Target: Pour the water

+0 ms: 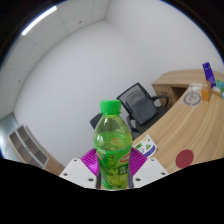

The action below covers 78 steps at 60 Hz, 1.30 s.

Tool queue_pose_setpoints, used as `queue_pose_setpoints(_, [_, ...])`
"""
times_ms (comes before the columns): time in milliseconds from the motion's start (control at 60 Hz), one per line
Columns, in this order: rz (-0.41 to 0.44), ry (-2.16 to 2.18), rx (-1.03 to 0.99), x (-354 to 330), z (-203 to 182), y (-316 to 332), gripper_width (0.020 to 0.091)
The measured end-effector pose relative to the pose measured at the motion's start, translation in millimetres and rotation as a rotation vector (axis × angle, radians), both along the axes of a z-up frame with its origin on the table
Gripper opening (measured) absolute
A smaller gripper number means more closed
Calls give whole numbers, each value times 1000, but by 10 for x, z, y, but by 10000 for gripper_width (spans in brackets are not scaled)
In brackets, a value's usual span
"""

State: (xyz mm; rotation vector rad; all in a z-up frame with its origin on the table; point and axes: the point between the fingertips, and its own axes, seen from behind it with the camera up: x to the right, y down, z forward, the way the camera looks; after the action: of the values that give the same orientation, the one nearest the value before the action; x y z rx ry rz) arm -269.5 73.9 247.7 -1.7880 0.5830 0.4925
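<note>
Between the fingers: a green bottle, clamped and held upright.
Gripper pads press both its sides, above the wooden desk. Best to keep it level and tip slowly once over a cup.

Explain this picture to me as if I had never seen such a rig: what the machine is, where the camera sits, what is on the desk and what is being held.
There is no robot arm here. A person carries a hand-held gripper with two fingers, and the single picture comes from a wide-angle camera mounted on it, looking forward along those fingers. That is why the room looks bent.

The purple pads low in the view are the fingers' inner faces. Between them stands a green bottle with a green cap, upright, with a pad close against each side, so it appears to be held.

Beyond it runs a curved wooden desk with a red coaster-like disc and some small items at its far end, too small to name. A black office chair stands behind the desk.
</note>
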Motion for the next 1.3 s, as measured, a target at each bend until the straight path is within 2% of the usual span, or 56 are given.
queue_pose_setpoints(117, [-34,-407,37,565,128,-77,362])
queue_pose_setpoints(283, [-65,-696,19,1227,-154,-99,385])
queue_pose_setpoints(517, [-45,-695,-46,1669,-989,57,391])
queue_pose_setpoints(717, [-37,-628,-56,1763,-1589,109,390])
queue_pose_setpoints(750, [-28,-607,-62,1724,-1703,100,417])
queue_pose_setpoints(817, [-39,-575,2,1707,-1645,65,421])
queue_pose_setpoints(950, [-24,-595,32,1678,-1626,31,507])
queue_pose_setpoints(1083, [-8,-611,-46,1683,-1678,30,564])
queue_pose_setpoints(1117, [-3,-611,-70,1680,-1720,8,613])
queue_pose_setpoints(1183, [8,-614,-118,1674,-1783,-73,804])
queue_pose_setpoints(1217, [13,-612,-133,1670,-1777,-127,858])
queue_pose_setpoints(1300, [27,-601,-156,1625,-1772,-388,838])
